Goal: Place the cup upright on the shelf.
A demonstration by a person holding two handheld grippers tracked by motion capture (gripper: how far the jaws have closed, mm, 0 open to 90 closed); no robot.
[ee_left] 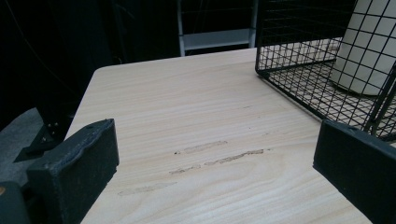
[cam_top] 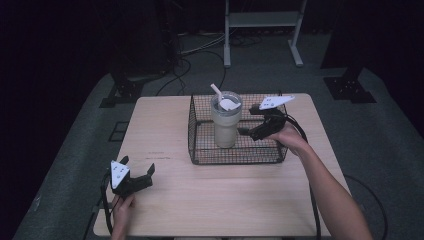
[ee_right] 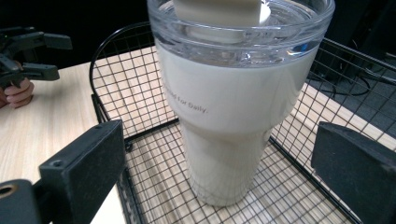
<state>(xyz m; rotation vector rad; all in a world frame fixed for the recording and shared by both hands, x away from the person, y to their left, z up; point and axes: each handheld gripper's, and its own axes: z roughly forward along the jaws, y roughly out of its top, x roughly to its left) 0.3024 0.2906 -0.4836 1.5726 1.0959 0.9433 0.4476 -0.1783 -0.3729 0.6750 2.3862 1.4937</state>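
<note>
Right claw (cam_top: 246, 132) sits inside the wire basket (cam_top: 200, 150) in the high view, jaws spread, aimed at the side of the tumbler (cam_top: 226, 125) w/o touching it as far as I can tell. Tumbler stands upright in the basket's middle, clear lid on, straw (cam_top: 216, 91) poking out the top. Left claw (cam_top: 137, 172) rests low on the counter (cam_top: 165, 130), near its front-left corner, well apart from the basket, jaws spread, pinching nothing.

Left gripper view: 2 black jaws wide apart over bare wood w/ a few scuff marks; basket (ee_left: 299, 88) corner and tumbler (ee_left: 369, 51) lower body at upper right, beyond the jaw.

Right gripper view: tumbler (ee_right: 229, 121) dead centre between the 2 jaws, gaps both sides, so nothing gripped yet. Clear lid (ee_right: 243, 32) overhangs the body. Left claw (ee_right: 28, 56) shows far off at upper left.

Risks, my read: body is smooth and tapered, so a squeeze low down could let it slip or tip; top-heavy if full. Basket wall is close beside the right jaw, which could snag on the mesh or drag the basket. Lifting could catch the lid rim on the wire.

Count: 1 tumbler, 1 straw, 1 lid, 1 basket, 2 claws, 1 counter.
</note>
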